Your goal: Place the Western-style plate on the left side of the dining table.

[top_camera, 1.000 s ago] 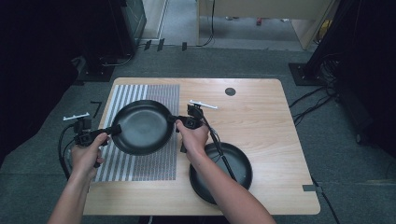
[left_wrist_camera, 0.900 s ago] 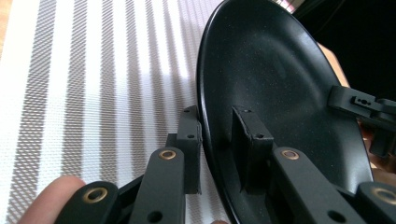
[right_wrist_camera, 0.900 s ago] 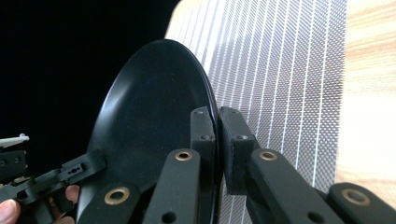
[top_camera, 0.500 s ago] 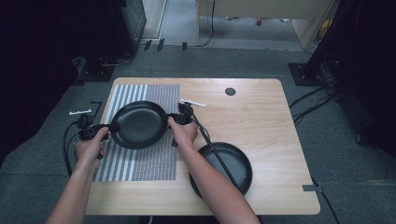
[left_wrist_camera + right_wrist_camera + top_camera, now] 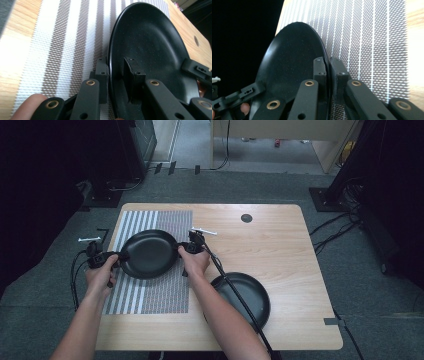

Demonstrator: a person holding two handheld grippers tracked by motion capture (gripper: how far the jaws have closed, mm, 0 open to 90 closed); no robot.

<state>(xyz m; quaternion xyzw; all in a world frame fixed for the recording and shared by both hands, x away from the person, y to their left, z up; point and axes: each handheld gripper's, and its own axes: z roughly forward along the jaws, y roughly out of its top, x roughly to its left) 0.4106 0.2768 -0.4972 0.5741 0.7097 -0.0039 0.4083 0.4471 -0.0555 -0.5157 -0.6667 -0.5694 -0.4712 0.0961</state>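
Holding a black plate [image 5: 149, 254] over the striped mat [image 5: 150, 292], I am pinching its left rim with my left gripper [image 5: 118, 257] and its right rim with my right gripper [image 5: 182, 249].

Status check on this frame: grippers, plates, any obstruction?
Left gripper and right gripper clamp opposite rims of black plate over striped mat. Second plate apart.

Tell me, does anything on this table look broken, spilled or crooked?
Nothing stands out. One black plate is held by its rim between the left gripper and right gripper over the striped mat; a second black plate lies flat on the table.
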